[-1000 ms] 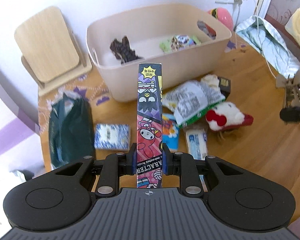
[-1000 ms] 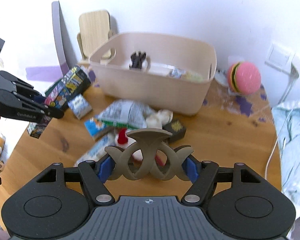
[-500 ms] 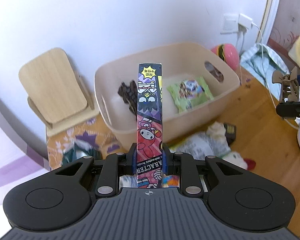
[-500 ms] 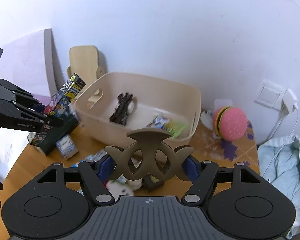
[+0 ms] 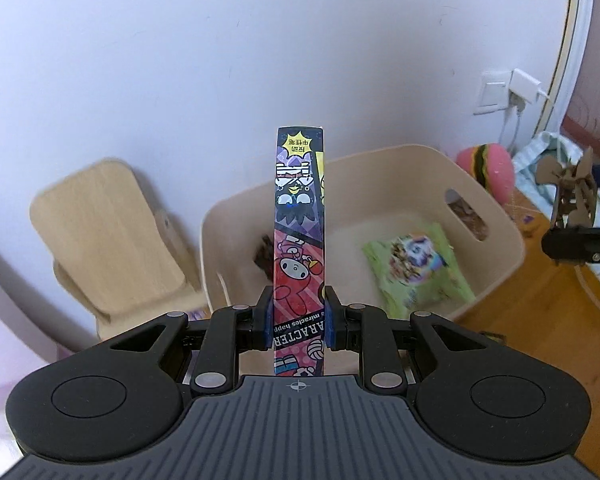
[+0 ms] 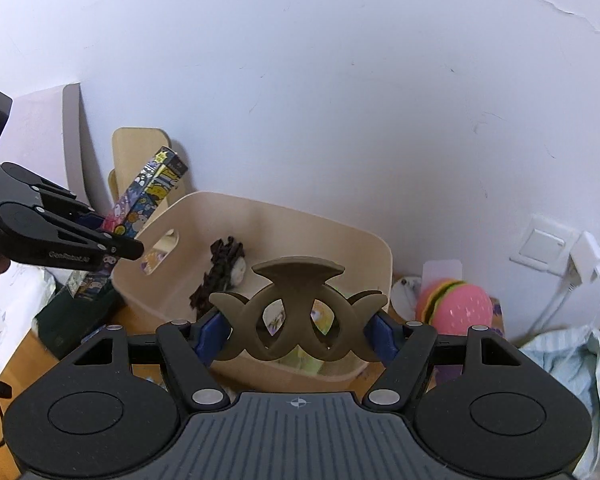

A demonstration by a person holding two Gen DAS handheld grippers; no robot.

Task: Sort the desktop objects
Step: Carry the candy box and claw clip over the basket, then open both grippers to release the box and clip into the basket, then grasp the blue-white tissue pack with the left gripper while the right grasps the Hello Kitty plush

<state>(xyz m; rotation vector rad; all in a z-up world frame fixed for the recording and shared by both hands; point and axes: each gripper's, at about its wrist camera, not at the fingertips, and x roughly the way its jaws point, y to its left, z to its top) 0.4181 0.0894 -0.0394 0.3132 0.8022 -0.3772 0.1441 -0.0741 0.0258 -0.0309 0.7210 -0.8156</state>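
My left gripper (image 5: 298, 318) is shut on a long cartoon-printed box (image 5: 299, 216), held up in front of the beige bin (image 5: 496, 236). The same box shows in the right wrist view (image 6: 148, 196), raised at the bin's left end. My right gripper (image 6: 298, 334) is shut on a brown hair claw clip (image 6: 298, 316), held above the near wall of the bin (image 6: 380, 248). The clip also shows in the left wrist view (image 5: 568, 192). In the bin lie a green snack packet (image 5: 416, 268) and a dark hair clip (image 6: 218, 276).
A wooden stand (image 5: 104, 232) leans on the wall left of the bin. A pink burger toy (image 6: 456, 300) sits right of the bin, near a wall socket with charger (image 6: 584, 260). A pale blue cloth (image 6: 568, 360) lies at the right. A dark green pouch (image 6: 72, 320) lies at the left.
Both grippers have risen and tilted up toward the bin with their objects. The table clutter has dropped out of view, and the bin's inside now fills the lower middle of both views.
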